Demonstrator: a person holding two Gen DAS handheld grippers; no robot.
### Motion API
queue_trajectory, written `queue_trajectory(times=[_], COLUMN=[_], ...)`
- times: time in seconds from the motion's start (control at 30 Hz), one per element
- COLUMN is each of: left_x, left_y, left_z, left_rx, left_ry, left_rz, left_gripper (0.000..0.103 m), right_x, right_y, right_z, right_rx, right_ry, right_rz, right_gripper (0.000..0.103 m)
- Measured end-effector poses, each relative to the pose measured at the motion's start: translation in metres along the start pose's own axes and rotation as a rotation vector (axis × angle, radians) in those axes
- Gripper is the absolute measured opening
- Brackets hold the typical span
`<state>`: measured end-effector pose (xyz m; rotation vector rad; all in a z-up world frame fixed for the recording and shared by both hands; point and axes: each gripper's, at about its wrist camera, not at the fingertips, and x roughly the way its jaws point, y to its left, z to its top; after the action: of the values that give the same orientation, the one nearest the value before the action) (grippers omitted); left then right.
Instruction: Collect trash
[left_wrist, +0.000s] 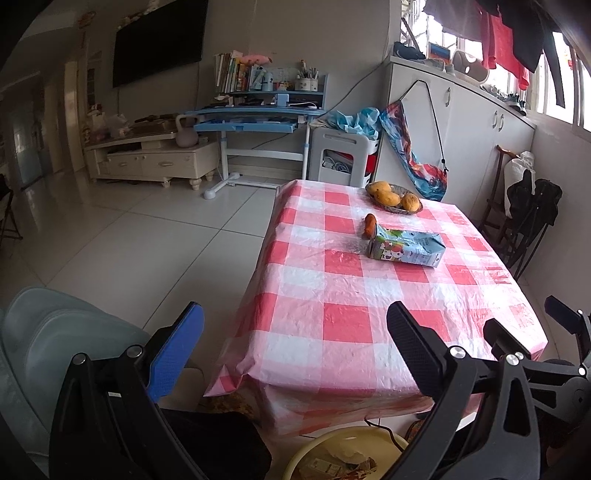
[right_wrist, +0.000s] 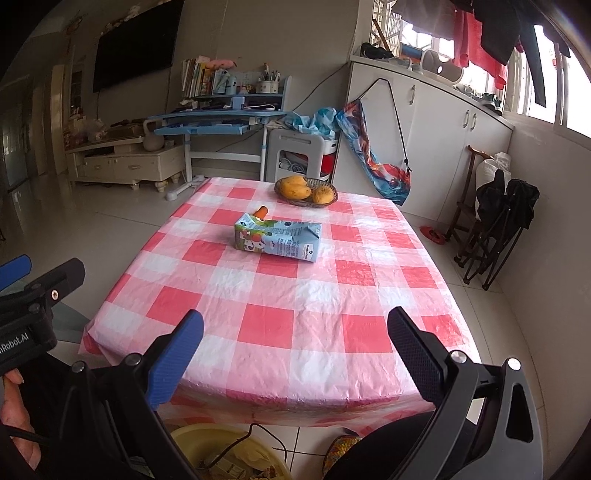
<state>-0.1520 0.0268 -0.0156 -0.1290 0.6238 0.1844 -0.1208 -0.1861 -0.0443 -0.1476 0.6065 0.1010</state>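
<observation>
- The drink carton (right_wrist: 277, 236) lies on its side near the middle of the bench (right_wrist: 258, 321). Its long axis runs roughly left to right across the cloth, with the folded top end toward the right in the right wrist view.
- Just behind the carton's left end sits a small orange piece (right_wrist: 261, 211), touching or nearly touching it; I cannot tell which.
- Farther back, near the far edge, a shallow basket (right_wrist: 330, 197) holds yellow-orange mangoes (right_wrist: 294, 189).
- The right hand-held gripper (right_wrist: 295, 332) hangs over the near edge of the bench, fingers wide apart and empty, aimed at the carton and well short of it.
- The left hand-held gripper (left_wrist: 295, 328) is level beside the bench's near left corner, fingers likewise spread and holding nothing. A hand (right_wrist: 14, 413) grips its body at the left edge of the right wrist view.
- A red-and-white checked plastic cloth covers the bench.
- Below the near edge, on the tiled floor, stands a yellow bin (left_wrist: 347, 454) with wrappers inside.
- Beyond are a blue desk (left_wrist: 258, 110), white cabinets (left_wrist: 461, 125) under a window, and a dark wall screen (left_wrist: 159, 40).
</observation>
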Motion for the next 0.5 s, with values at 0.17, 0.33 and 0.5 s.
queue_trajectory(times=[0.17,0.33,0.5], left_x=[-0.001,-0.005,-0.016], left_y=[0.001,0.0,-0.014], left_z=[0.0,0.0,-0.002], left_rx=[-0.009,-0.027,0.019], left_ry=[-0.006,-0.003,-0.048], left_rz=[-0.004,-0.023,-0.021], left_gripper=[0.096,0.096,0.096], right_x=[0.0,-0.007,0.004], right_y=[-0.001,0.003,0.001], right_z=[-0.001,-0.001,-0.027], right_rx=[0.0,-0.003,-0.067], right_ry=[0.005,-0.026,-0.018], right_rz=[0.0,0.041,0.023], right_gripper=[0.095,0.095,0.095])
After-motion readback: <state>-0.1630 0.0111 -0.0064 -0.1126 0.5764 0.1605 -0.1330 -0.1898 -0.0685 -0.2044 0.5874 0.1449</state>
